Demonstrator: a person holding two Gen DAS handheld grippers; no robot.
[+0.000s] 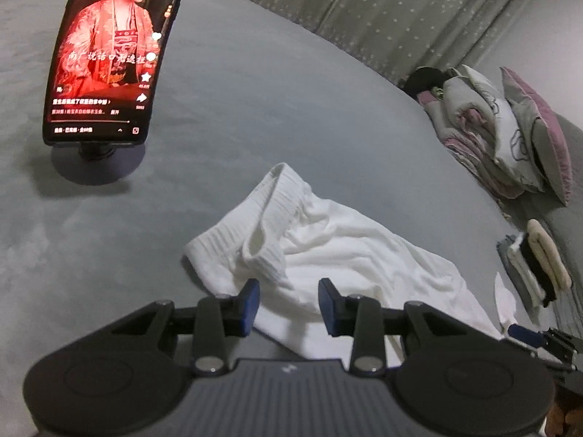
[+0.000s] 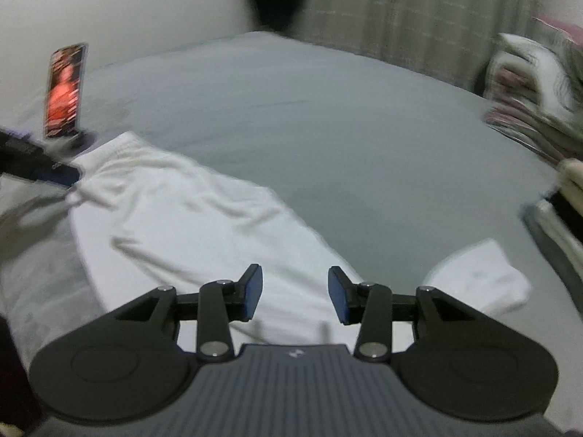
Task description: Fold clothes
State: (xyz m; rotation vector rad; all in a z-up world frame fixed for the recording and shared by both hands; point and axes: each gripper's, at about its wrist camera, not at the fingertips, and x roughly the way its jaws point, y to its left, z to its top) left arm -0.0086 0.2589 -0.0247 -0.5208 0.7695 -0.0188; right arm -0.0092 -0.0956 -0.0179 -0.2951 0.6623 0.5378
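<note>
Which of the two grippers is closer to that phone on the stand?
Left. The left gripper hovers over the white garment's waistband end, nearest the phone; the right gripper is at the garment's far end.

Garment [image 1: 328,255] mid-bed [image 1: 255,109], phone on stand [image 1: 105,54] far left, folded stack [image 1: 535,266] right, pillows [image 1: 510,134] behind

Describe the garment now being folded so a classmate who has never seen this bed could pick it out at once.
On the grey bed, right before the open left gripper, lies a white garment. Unlike the folded clothes stack at the bed's edge, it is rumpled, with a ribbed waistband.
</note>
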